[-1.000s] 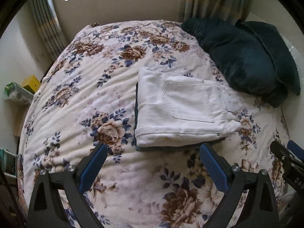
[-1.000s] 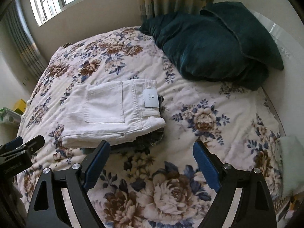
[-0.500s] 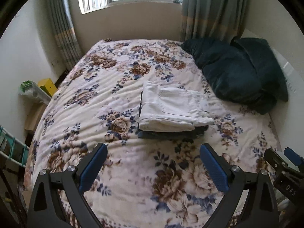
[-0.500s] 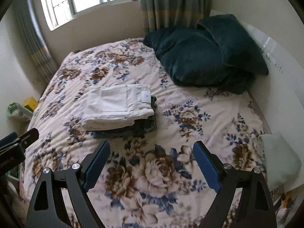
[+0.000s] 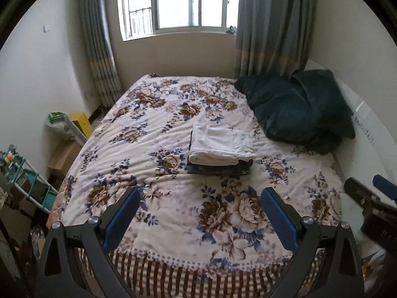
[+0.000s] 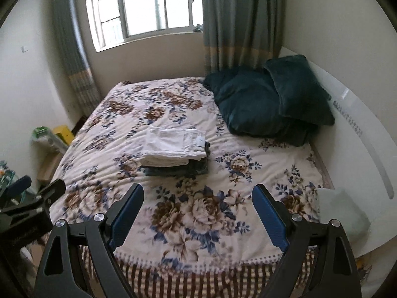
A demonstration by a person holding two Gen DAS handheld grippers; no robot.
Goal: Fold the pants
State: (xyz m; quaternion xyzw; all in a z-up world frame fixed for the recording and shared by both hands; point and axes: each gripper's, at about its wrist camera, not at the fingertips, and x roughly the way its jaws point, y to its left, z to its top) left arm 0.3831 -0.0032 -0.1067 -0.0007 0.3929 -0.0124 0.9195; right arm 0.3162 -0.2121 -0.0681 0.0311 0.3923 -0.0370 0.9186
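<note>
Both hand-held grippers were held apart with nothing between their blue pads: the left hand-held gripper [image 5: 199, 209] and the right hand-held gripper [image 6: 198, 207] each hung over the foot end of the bed, well clear of the clothes. In the left wrist view the right one showed at the right edge; in the right wrist view the left one showed at the left edge.

Filling most of each view was a wide bed covered by a cream quilted bedspread printed with brown and blue flowers [image 5: 153, 134]. Behind it stood a bright window [image 5: 181, 2] framed by grey-blue curtains with a tan band [image 5: 270, 24]. Two dark teal velvet pillows [image 5: 292, 109] were piled at the right side of the bed, near a white curved headboard [image 6: 359, 129].

Near the middle of the bed lay the folded white pants [image 5: 219, 144], a back pocket facing up, resting squarely on top of folded dark denim jeans [image 5: 218, 169], forming a small neat stack. Left of the bed on the floor sat a small yellow box [image 5: 80, 123].
</note>
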